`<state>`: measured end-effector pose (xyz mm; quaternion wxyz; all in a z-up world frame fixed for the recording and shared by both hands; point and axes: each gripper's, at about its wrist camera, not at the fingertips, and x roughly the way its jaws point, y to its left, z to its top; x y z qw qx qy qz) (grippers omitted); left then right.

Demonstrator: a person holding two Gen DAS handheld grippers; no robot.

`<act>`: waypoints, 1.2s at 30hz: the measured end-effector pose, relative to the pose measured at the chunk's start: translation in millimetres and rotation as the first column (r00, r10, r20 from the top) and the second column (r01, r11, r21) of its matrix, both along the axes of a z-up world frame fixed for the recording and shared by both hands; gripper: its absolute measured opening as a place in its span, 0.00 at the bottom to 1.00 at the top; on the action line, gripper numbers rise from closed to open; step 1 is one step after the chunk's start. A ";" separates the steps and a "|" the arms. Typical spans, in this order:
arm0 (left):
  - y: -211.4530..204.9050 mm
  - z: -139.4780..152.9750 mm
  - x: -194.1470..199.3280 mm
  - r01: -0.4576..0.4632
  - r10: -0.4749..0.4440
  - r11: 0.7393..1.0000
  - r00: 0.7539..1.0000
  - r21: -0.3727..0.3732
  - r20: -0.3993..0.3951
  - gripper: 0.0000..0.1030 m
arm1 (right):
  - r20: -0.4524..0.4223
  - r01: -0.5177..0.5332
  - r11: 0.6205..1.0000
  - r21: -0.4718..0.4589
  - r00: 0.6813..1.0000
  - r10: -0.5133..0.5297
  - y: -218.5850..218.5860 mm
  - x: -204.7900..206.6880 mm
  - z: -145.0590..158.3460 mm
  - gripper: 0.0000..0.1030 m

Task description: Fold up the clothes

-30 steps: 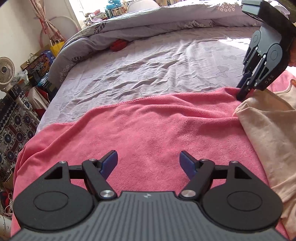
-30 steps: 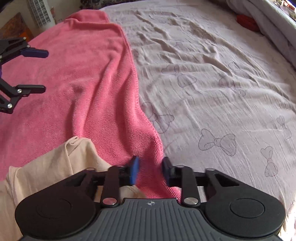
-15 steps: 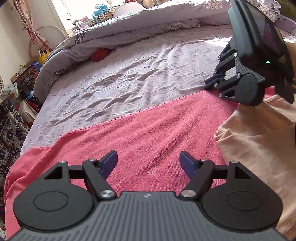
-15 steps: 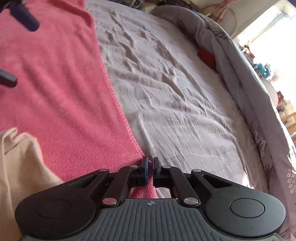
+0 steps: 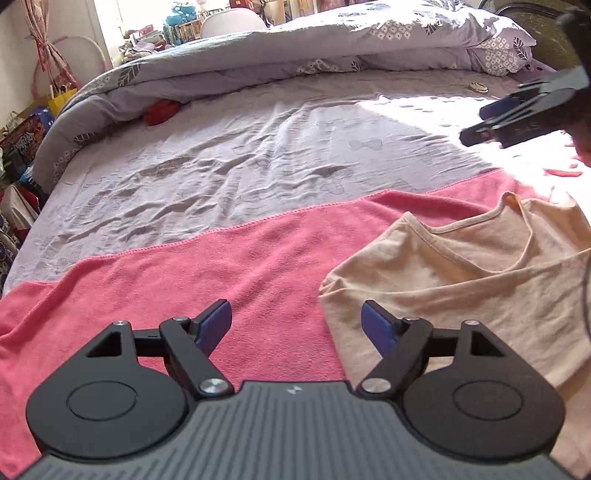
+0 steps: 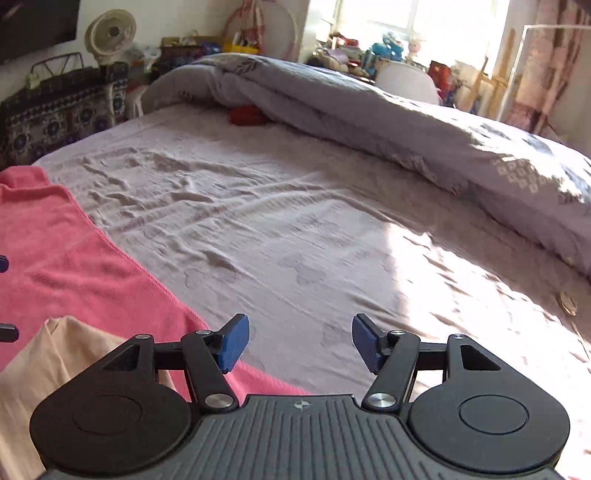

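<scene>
Beige top lies on the pink towel; left hand-held gripper agape, right hand-held gripper opening, both empty.

Beige top cut off at the frame's right edge (lower hem hidden behind the gripper body)

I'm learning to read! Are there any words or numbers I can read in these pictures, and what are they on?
No words or numbers can be read for sure.
Left claw: only a small pale emblem on its grey body, no letters.
Right claw: only a small round emblem, no letters.
Colourful bag beside the bed: its print is too blurred to read.
Books on the far shelf: too small to read.
</scene>
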<state>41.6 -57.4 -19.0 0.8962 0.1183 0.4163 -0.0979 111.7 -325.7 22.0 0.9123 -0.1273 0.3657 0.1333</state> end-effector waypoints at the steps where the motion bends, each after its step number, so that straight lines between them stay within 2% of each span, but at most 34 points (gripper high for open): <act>1: -2.7 -6.0 4.3 -0.011 0.010 1.000 1.000 -0.007 -0.025 0.77 | -0.021 0.039 0.999 -0.007 0.999 -0.039 -17.0 -18.6 4.2 0.61; 3: -5.3 -18.0 14.4 -0.033 0.029 0.999 0.996 -0.044 -0.085 0.76 | -0.057 0.097 0.994 -0.048 0.993 -0.100 -38.6 -51.6 5.0 0.64; 5: -2.1 -25.5 23.6 -0.069 0.053 0.991 0.989 -0.112 -0.136 0.76 | -0.099 0.148 0.986 -0.072 0.983 -0.155 -52.4 -81.3 2.2 0.66; 8: 6.8 -32.6 36.7 -0.139 0.092 0.963 0.975 -0.231 -0.202 0.78 | -0.168 0.219 0.975 -0.042 0.960 -0.222 -65.3 -118.3 -5.6 0.69; 11: 12.8 -29.7 42.4 -0.190 0.127 0.933 0.968 -0.305 -0.216 0.78 | -0.216 0.268 0.963 -0.015 0.940 -0.265 -68.7 -142.5 -15.5 0.69; 13: 14.1 -27.2 44.6 -0.209 0.140 0.918 0.966 -0.338 -0.217 0.70 | -0.234 0.296 0.955 0.007 0.929 -0.287 -69.1 -151.8 -20.6 0.69; 14: 11.0 -25.8 45.2 -0.201 0.135 0.920 0.969 -0.338 -0.208 0.66 | -0.241 0.304 0.952 0.021 0.926 -0.290 -69.1 -154.7 -22.0 0.69; 16: 2.9 -25.1 45.8 -0.187 0.129 0.927 0.973 -0.324 -0.192 0.50 | -0.249 0.314 0.949 0.043 0.923 -0.294 -68.7 -159.2 -24.2 0.70; 17: -2.5 -25.7 45.6 -0.186 0.133 0.934 0.973 -0.303 -0.188 0.44 | -0.248 0.315 0.948 0.046 0.923 -0.294 -67.8 -160.0 -24.5 0.70; 18: -8.7 -26.2 45.3 -0.191 0.144 0.943 0.972 -0.273 -0.184 0.29 | -0.245 0.316 0.947 0.051 0.924 -0.295 -68.0 -161.4 -24.6 0.71; 19: -13.6 -26.5 44.4 -0.200 0.159 0.948 0.971 -0.246 -0.179 0.22 | -0.241 0.319 0.946 0.055 0.924 -0.297 -68.2 -162.6 -24.5 0.72; 20: -18.1 -26.0 42.7 -0.208 0.173 0.953 0.970 -0.222 -0.170 0.21 | -0.238 0.320 0.946 0.058 0.924 -0.299 -68.5 -163.6 -24.2 0.73; 21: -22.6 -24.6 40.4 -0.215 0.185 0.956 0.970 -0.198 -0.159 0.14 | -0.235 0.321 0.945 0.058 0.925 -0.299 -68.9 -165.1 -23.9 0.73; 23: -32.5 -18.0 33.2 -0.220 0.203 0.965 0.971 -0.142 -0.122 0.11 | -0.230 0.321 0.945 0.057 0.926 -0.300 -69.9 -168.4 -23.4 0.74; 25: -48.0 -12.2 24.5 -0.196 0.195 0.980 0.980 -0.017 -0.047 0.12 | -0.223 0.325 0.944 0.053 0.926 -0.306 -71.2 -172.0 -22.7 0.75; 27: -64.1 -9.6 17.0 -0.167 0.165 0.978 0.986 0.123 0.024 0.13 | -0.220 0.336 0.940 0.053 0.922 -0.317 -73.4 -175.3 -21.9 0.75; 30: -78.4 -20.4 18.9 -0.137 0.126 0.949 0.990 0.283 0.059 0.13 | -0.218 0.346 0.937 0.058 0.920 -0.326 -76.9 -179.5 -20.6 0.75; 32: -73.4 -32.2 31.9 -0.178 0.169 0.915 0.984 0.362 0.055 0.08 | -0.216 0.354 0.933 0.061 0.917 -0.334 -81.4 -181.9 -20.1 0.77; 34: -48.3 -42.6 50.4 -0.288 0.301 0.862 0.953 0.417 0.037 0.05 | -0.221 0.375 0.925 0.068 0.910 -0.352 -88.9 -184.3 -20.6 0.77; 36: -17.6 -36.7 60.0 -0.392 0.413 0.844 0.910 0.365 0.021 0.05 | -0.236 0.421 0.902 0.097 0.890 -0.390 -102.6 -187.2 -21.5 0.77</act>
